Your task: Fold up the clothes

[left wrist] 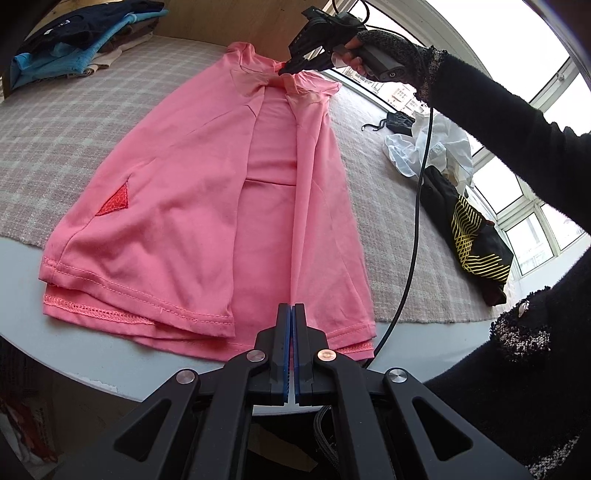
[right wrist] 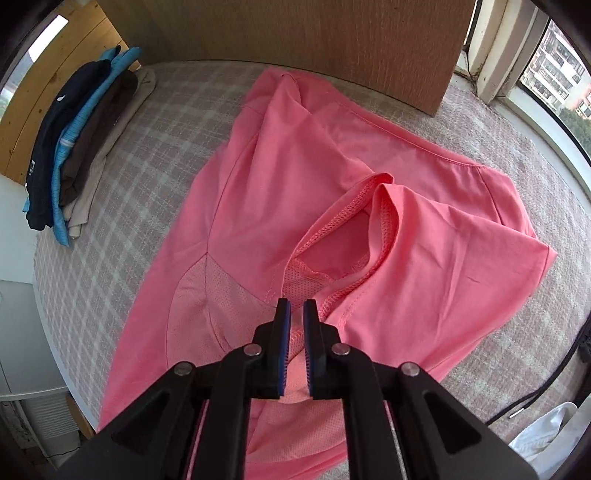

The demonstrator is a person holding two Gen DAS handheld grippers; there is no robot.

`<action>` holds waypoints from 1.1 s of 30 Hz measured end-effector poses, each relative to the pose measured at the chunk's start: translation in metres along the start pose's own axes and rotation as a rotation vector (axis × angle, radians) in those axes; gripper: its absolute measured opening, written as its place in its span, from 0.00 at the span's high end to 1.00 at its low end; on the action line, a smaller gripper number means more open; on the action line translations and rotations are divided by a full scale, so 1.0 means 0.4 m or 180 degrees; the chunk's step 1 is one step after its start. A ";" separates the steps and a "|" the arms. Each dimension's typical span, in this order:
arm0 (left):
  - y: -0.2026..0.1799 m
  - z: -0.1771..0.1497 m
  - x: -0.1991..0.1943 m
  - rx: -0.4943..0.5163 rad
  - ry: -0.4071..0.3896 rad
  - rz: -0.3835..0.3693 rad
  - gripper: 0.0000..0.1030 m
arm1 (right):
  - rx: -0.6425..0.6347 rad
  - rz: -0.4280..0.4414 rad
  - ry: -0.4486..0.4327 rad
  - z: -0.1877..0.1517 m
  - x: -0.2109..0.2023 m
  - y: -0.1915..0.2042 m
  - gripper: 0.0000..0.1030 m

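Observation:
A pink shirt (left wrist: 177, 206) lies on a checked cloth (left wrist: 66, 133), both long sides folded toward the middle and its hem nearest in the left wrist view. My left gripper (left wrist: 293, 306) is shut at the hem, right where the right-hand fold edge ends, pinching the fabric. At the far end, a gloved hand holds my right gripper (left wrist: 282, 72) down on the collar, where the cloth puckers up to its tip. In the right wrist view the right gripper (right wrist: 295, 306) points steeply down with its jaws narrowly apart. Pink shirt (right wrist: 295, 166) mesh from the neckline is bunched between them.
A stack of folded clothes (left wrist: 85, 40) (right wrist: 81, 147) sits at the far left by a wooden panel (right wrist: 295, 29). A crumpled white garment (left wrist: 432, 144) and a black garment with yellow lines (left wrist: 469, 229) lie to the right. A black cable (left wrist: 417, 206) hangs there. The table edge (left wrist: 110, 350) is near.

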State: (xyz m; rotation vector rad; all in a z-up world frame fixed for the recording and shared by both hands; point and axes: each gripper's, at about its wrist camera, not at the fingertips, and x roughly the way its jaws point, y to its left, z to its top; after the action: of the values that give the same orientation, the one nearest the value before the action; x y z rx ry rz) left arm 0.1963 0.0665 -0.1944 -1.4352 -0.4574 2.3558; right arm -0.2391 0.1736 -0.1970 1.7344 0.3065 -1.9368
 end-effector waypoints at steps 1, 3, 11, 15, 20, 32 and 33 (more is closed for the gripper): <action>0.004 0.001 -0.007 -0.0014 -0.0026 0.0032 1.00 | -0.0047 -0.0031 -0.0028 -0.013 -0.018 0.008 0.73; 0.018 0.003 -0.017 -0.0054 -0.0042 0.0165 1.00 | -0.0127 -0.0004 -0.0114 -0.050 -0.059 0.022 0.61; 0.039 0.017 -0.063 -0.0190 -0.0178 0.0177 0.88 | -0.0340 -0.0178 0.0171 -0.123 -0.064 0.028 0.59; -0.008 0.031 -0.009 0.0074 -0.0001 0.0198 0.85 | -0.0466 -0.0277 0.0294 -0.113 -0.035 0.062 0.59; -0.041 0.037 0.021 0.0220 0.0122 0.0129 0.85 | -0.0696 -0.0517 0.0326 -0.093 -0.005 0.112 0.53; -0.058 0.026 0.044 0.0274 0.0232 0.0159 0.85 | -0.0098 0.0136 0.0229 -0.035 -0.022 0.045 0.96; -0.058 0.025 0.042 0.0269 0.0230 0.0166 0.85 | 0.0030 0.0284 0.0169 -0.025 -0.027 0.036 0.96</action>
State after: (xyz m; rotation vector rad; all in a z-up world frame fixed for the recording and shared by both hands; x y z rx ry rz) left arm 0.1831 0.0939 -0.1929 -1.5044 -0.3011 2.3250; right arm -0.2227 0.1689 -0.1856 1.7773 0.2352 -1.8344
